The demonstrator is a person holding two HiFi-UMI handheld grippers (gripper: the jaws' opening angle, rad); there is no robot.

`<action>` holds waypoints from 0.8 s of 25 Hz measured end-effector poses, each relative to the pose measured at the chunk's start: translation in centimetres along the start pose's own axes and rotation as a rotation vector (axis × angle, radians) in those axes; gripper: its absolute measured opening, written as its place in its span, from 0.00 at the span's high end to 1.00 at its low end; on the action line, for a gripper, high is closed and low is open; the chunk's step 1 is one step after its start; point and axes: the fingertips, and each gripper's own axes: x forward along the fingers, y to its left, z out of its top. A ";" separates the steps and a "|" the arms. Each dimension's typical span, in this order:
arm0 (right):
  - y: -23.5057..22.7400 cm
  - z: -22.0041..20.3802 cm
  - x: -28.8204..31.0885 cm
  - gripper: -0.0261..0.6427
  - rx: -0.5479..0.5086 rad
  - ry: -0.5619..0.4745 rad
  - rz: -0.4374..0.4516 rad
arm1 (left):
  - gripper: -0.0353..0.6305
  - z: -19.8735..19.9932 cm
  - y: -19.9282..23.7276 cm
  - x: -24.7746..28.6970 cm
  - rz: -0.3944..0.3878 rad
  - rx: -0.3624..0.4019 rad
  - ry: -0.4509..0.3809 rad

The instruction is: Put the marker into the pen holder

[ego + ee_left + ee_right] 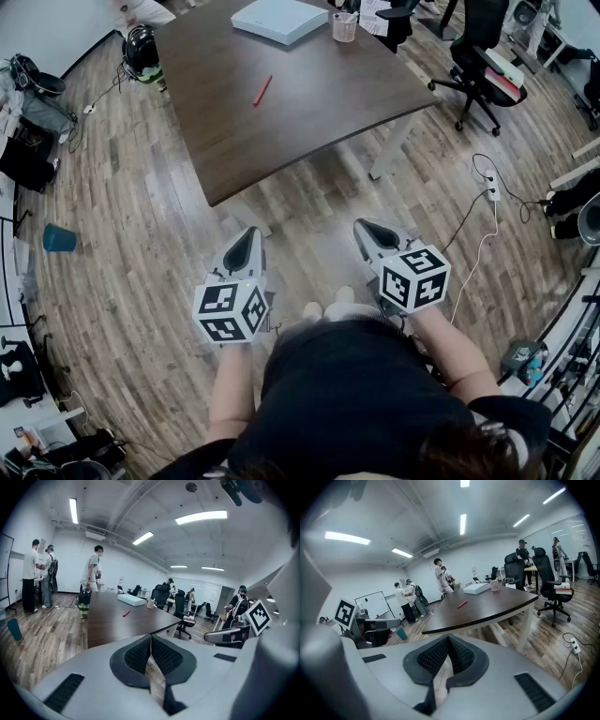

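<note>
A red marker (262, 90) lies on the dark brown table (281, 122), well ahead of me. The clear pen holder (345, 26), with pens in it, stands at the table's far edge beside a white box (279, 19). My left gripper (246, 239) and right gripper (367, 230) hang side by side over the wooden floor, short of the table's near edge. Both are shut and hold nothing. The left gripper view shows the left gripper (151, 639), the marker (126, 613) and the pen holder (151, 603). The right gripper view shows the right gripper (448, 639), the marker (462, 604) and the pen holder (495, 586).
A black office chair (478, 56) stands right of the table. A power strip with a white cable (489, 187) lies on the floor at right, and a teal cup (58, 239) sits on the floor at left. Several people (93, 573) stand beyond the table.
</note>
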 end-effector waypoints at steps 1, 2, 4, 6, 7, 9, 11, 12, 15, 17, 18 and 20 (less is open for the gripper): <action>-0.4 0.2 0.1 0.93 -0.001 0.000 -0.002 | 0.90 0.1 -0.2 0.3 -0.001 0.000 0.001; -0.8 0.4 0.2 0.93 -0.002 -0.001 -0.004 | 0.90 0.2 -0.3 0.5 -0.002 0.000 0.002; -1.5 0.7 0.3 0.93 -0.006 -0.002 -0.007 | 0.90 0.3 -0.5 1.0 -0.001 0.003 0.007; -2.0 0.8 0.5 0.93 -0.009 -0.002 -0.007 | 0.90 0.1 -0.5 1.4 0.004 0.004 0.015; -2.2 0.8 0.6 0.93 -0.011 -0.001 -0.007 | 0.90 0.0 -0.6 1.6 0.007 0.001 0.018; -2.7 0.9 0.7 0.93 -0.013 -0.001 -0.006 | 0.90 0.0 -0.7 2.0 0.012 -0.005 0.022; -3.2 1.0 0.8 0.93 -0.013 -0.002 0.002 | 0.90 -0.1 -1.1 2.5 0.013 -0.005 0.024; -3.4 1.0 0.8 0.93 -0.012 -0.002 0.008 | 0.90 -0.1 -1.3 2.7 0.013 -0.005 0.025; -3.7 1.3 1.0 0.93 -0.010 0.003 0.030 | 0.90 0.1 -1.7 3.2 0.015 -0.004 0.024; -3.9 1.4 1.1 0.93 -0.019 0.011 0.038 | 0.90 0.2 -1.8 3.6 0.021 -0.008 0.023; -4.1 1.4 1.2 0.93 -0.023 0.014 0.041 | 0.90 0.2 -1.8 3.9 0.025 -0.012 0.022; -4.7 1.3 1.1 0.93 -0.025 0.020 0.047 | 0.90 0.2 -2.2 4.4 0.031 -0.018 0.022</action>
